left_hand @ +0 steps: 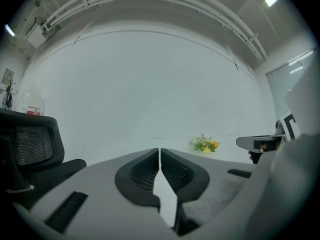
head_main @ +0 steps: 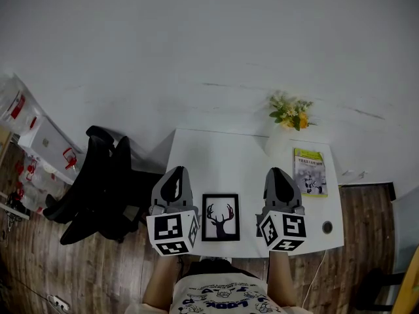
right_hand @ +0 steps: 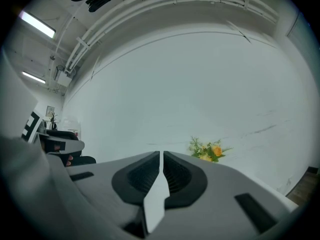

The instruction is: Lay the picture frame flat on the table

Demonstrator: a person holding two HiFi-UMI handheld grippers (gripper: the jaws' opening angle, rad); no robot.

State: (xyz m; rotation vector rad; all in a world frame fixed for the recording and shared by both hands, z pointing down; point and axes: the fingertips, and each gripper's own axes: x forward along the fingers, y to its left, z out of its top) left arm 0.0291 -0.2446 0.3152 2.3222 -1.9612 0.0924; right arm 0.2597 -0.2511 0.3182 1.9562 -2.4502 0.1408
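From up here the black rectangular picture frame [head_main: 220, 217] with its stag print sits at the near edge of the white desk [head_main: 222, 156], between my two tools and touching neither. The left gripper [head_main: 176, 175] and the right gripper [head_main: 280, 174] both have their jaws pressed together on nothing, pointing away at the far wall. The steep view shows the frame's whole face, so I cannot tell whether it leans on a stand or already lies flat. If it is propped, my worry is the desk edge just behind it: a push from the far side could slide it off toward my lap, and closed jaws can only nudge, so the smooth glossy front may skid or drop hard. The frame looks thin, rigid and sharp-cornered, probably glazed. The desk top is plain, matte and slick-looking. The jaw pads are dark and ribbed, set in grey moulded plastic. Far right stand yellow flowers [head_main: 291, 112], with a green-covered booklet [head_main: 309, 171] nearer, both well apart from the frame.
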